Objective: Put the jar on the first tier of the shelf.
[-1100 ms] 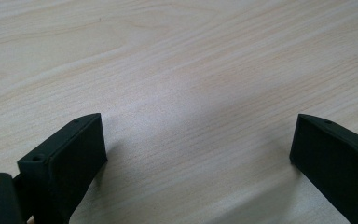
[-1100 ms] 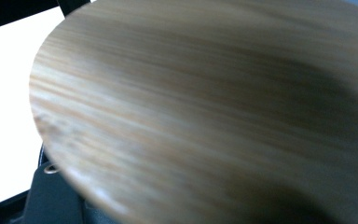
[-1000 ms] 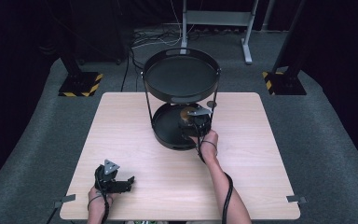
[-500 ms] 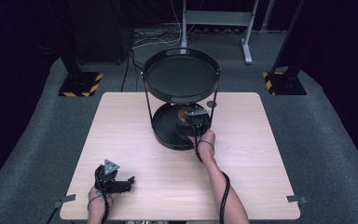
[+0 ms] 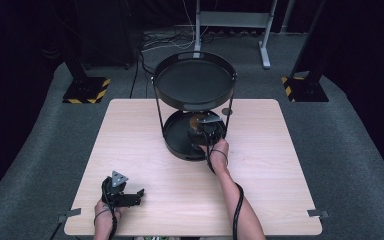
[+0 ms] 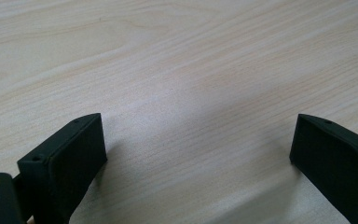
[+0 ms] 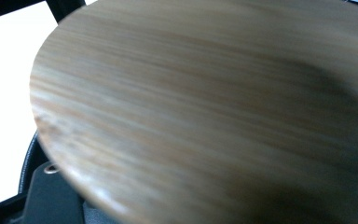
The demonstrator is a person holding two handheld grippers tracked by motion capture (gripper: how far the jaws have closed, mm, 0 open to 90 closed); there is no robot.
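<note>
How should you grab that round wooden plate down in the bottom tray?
Probably by its thin edge, from the person's side. The wooden plate lies flat in the lower tray, and the upper tray blocks coming from above.

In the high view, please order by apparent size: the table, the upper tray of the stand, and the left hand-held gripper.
1. Table
2. Upper tray, though it sits nearer the camera, which enlarges it
3. Left hand-held gripper

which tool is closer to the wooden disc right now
Right. The right tool is in the stand's lower tray at the wooden disc; the left tool sits open near the table's front edge.
</note>
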